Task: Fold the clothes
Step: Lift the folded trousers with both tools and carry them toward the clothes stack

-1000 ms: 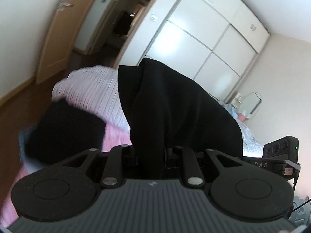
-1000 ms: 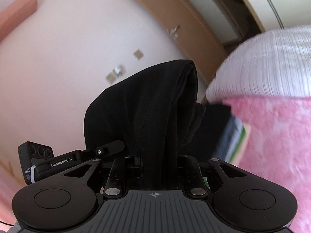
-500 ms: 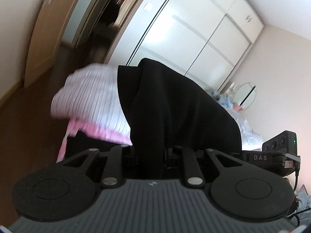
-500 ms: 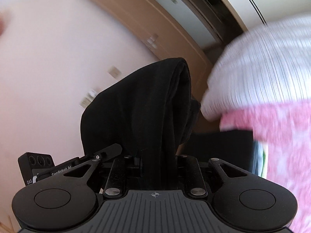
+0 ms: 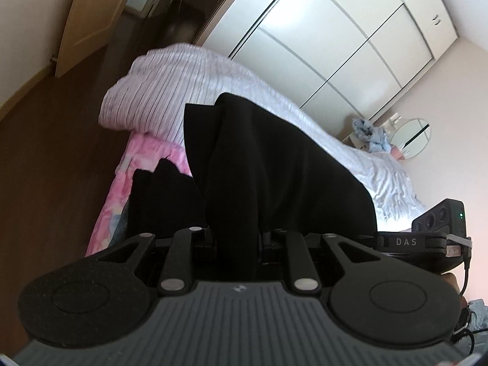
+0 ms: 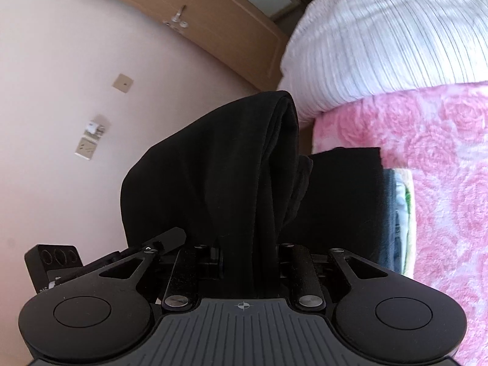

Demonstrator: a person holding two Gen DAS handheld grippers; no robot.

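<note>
Black garment (image 5: 274, 164) (bunched) clamped by both grippers.

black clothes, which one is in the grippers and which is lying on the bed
The black garment clamped in both grippers is held up; the other black piece lies flat on the pink blanket.

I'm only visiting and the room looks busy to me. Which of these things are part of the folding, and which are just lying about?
Part of the job:
- black garment, clamped by the left tool and right tool
- dark folded clothes on the pink floral blanket

Just lying about:
- striped white duvet
- round mirror
- blue cloth bundle
- wardrobe doors
</note>
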